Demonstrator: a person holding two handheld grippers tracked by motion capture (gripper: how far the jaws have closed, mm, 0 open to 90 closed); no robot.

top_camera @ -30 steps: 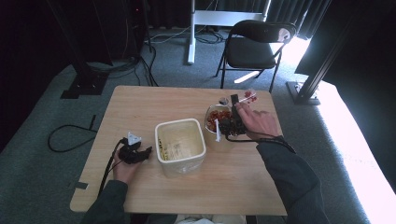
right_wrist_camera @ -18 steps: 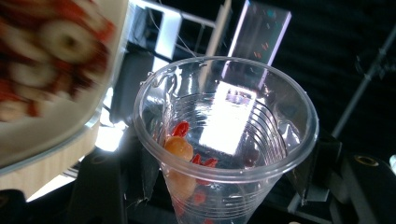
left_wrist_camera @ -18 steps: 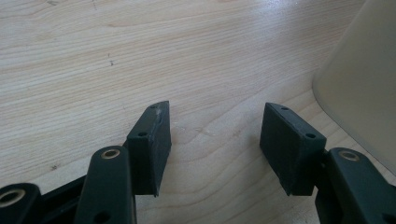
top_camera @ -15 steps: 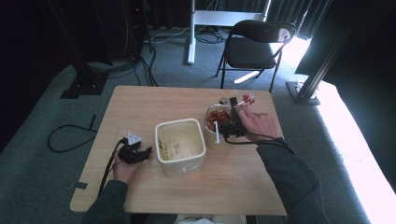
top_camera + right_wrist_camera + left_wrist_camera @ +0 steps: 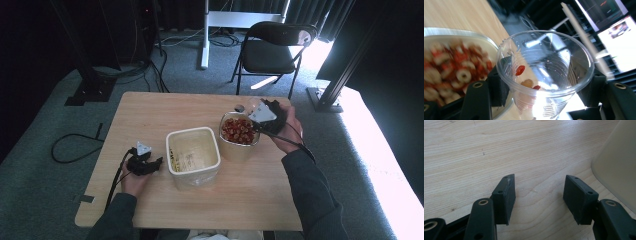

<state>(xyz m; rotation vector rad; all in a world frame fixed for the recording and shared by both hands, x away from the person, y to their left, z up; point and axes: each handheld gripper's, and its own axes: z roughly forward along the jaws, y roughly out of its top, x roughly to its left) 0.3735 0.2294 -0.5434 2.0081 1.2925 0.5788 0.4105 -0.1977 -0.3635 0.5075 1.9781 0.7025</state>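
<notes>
Right gripper (image 5: pixel 544 92) clamps clear plastic cup (image 5: pixel 546 72), jaws pressed on either side of its wall; cup tilted, few red and pale cereal pieces (image 5: pixel 527 81) left inside. Cup held just beside tub of cereal rings (image 5: pixel 240 131), at tub's far right rim on wooden table (image 5: pixel 150 110). Left gripper (image 5: pixel 539 195) rests low on table, jaws spread apart, nothing between them, just beside square white container (image 5: pixel 194 156).
</notes>
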